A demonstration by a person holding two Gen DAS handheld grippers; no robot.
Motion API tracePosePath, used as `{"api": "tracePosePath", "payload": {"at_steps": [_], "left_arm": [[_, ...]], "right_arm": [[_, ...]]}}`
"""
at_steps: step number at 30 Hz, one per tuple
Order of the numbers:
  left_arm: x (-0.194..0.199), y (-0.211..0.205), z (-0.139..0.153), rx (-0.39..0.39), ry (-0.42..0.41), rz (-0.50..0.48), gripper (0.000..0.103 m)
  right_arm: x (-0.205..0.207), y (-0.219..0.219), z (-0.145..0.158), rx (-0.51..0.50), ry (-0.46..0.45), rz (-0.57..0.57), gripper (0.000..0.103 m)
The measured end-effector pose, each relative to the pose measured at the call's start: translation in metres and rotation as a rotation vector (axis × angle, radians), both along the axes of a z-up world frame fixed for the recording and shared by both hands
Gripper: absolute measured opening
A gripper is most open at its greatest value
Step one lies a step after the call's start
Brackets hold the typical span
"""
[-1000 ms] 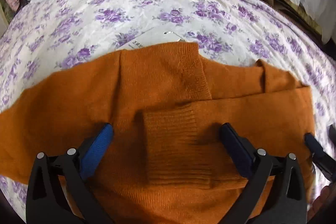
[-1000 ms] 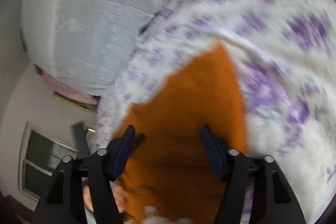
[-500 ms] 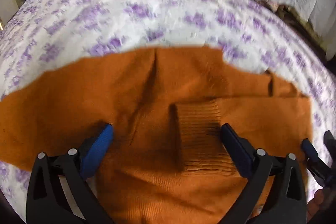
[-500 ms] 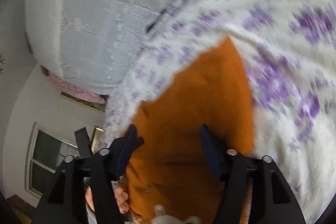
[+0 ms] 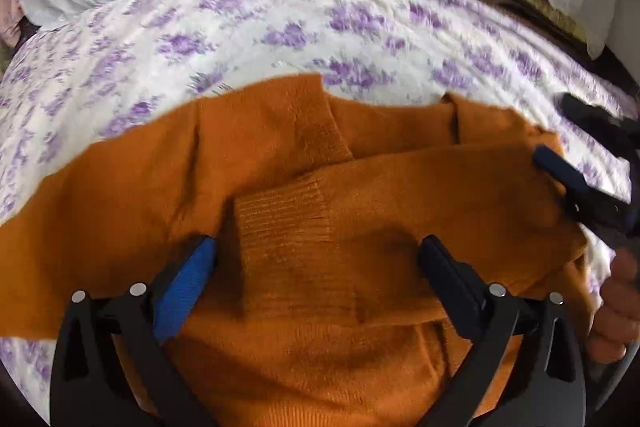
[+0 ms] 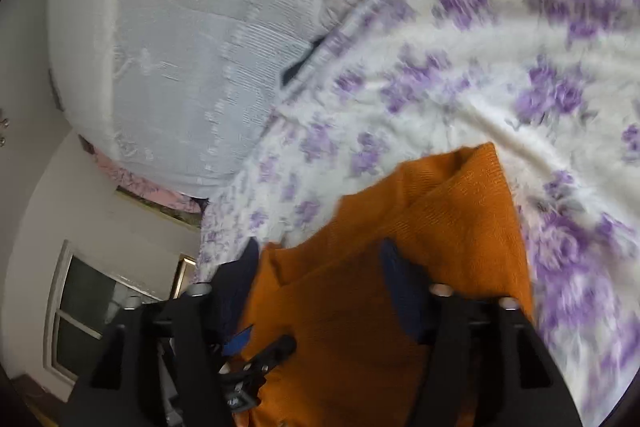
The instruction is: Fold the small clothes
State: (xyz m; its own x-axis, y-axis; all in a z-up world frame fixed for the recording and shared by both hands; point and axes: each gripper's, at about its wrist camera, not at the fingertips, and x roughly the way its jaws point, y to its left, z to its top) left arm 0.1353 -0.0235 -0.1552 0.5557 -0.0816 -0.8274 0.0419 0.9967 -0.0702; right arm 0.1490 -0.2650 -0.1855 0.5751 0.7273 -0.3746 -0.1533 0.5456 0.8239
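Sweater (image 5: pixel 304 227) lengthwise across bedspread (image 5: pixel 280 27), cuff pointing left

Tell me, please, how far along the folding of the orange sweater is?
Partly done: both sleeves of the orange sweater already lie folded across its body, one ribbed cuff on top. In hand: the left tool hovers open; the right tool is opening, grasping nothing. Left: folding the body.

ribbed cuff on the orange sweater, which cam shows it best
The left wrist view: the ribbed cuff lies folded across the sweater, sharp and whole between the left gripper fingers. The right wrist view shows only a blurred edge of the sweater; no cuff is visible there.
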Motion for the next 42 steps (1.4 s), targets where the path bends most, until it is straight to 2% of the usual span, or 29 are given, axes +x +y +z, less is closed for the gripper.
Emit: {"api": "tracePosePath", "payload": {"at_steps": [3, 5, 6, 7, 8, 9, 11, 13, 17, 22, 24, 26, 28, 29, 31, 33, 38, 42], "left_arm": [[-0.010, 0.009, 0.015, -0.057, -0.052, -0.015, 0.098], [-0.006, 0.009, 0.004, -0.023, -0.001, -0.005, 0.098], [0.001, 0.011, -0.010, -0.015, 0.057, 0.005, 0.099], [0.004, 0.014, -0.016, -0.040, 0.068, 0.012, 0.099], [0.002, 0.016, -0.010, -0.052, 0.054, 0.024, 0.099], [-0.003, 0.020, -0.002, -0.065, 0.046, 0.038, 0.099], [-0.021, 0.037, 0.011, -0.123, 0.009, 0.060, 0.099], [-0.040, 0.059, 0.014, -0.173, -0.003, 0.100, 0.099], [-0.087, 0.131, 0.014, -0.319, -0.001, 0.269, 0.099], [-0.147, 0.210, 0.010, -0.605, -0.090, 0.434, 0.098], [-0.159, 0.221, 0.010, -0.615, -0.114, 0.483, 0.098], [-0.171, 0.234, 0.012, -0.587, -0.140, 0.561, 0.098], [-0.180, 0.253, 0.011, -0.571, -0.169, 0.699, 0.098], [-0.180, 0.260, 0.007, -0.585, -0.168, 0.752, 0.098], [-0.171, 0.276, -0.003, -0.660, -0.157, 0.828, 0.098], [-0.163, 0.279, 0.002, -0.631, -0.190, 0.880, 0.098], [-0.129, 0.294, -0.001, -0.630, -0.227, 0.922, 0.098], [-0.122, 0.307, -0.002, -0.670, -0.260, 0.863, 0.096]], "right_arm": [[-0.017, 0.017, 0.013, -0.040, -0.051, 0.117, 0.076], [-0.020, 0.026, 0.000, -0.042, -0.008, 0.145, 0.077], [-0.019, 0.028, -0.011, -0.063, 0.020, 0.150, 0.075], [-0.021, 0.028, -0.013, -0.090, 0.006, 0.147, 0.063], [-0.024, 0.028, -0.013, -0.121, -0.005, 0.132, 0.058], [-0.029, 0.026, -0.009, -0.130, -0.008, 0.117, 0.059], [-0.049, 0.016, 0.003, -0.122, -0.057, 0.067, 0.077], [-0.068, 0.004, 0.007, -0.128, -0.087, 0.019, 0.078], [-0.094, -0.029, -0.006, -0.052, -0.046, -0.066, 0.078], [-0.119, -0.050, -0.016, -0.024, -0.033, -0.099, 0.078], [-0.125, -0.050, -0.019, -0.035, -0.025, -0.100, 0.078], [-0.126, -0.048, -0.021, -0.047, -0.020, -0.101, 0.078], [-0.128, -0.048, -0.022, -0.056, -0.021, -0.102, 0.078], [-0.127, -0.047, -0.022, -0.056, -0.021, -0.103, 0.078], [-0.126, -0.046, -0.024, -0.055, -0.016, -0.104, 0.078], [-0.126, -0.046, -0.025, -0.056, -0.014, -0.103, 0.078], [-0.124, -0.046, -0.024, -0.055, -0.022, -0.103, 0.078], [-0.126, -0.043, -0.024, -0.080, -0.033, -0.100, 0.078]]}}
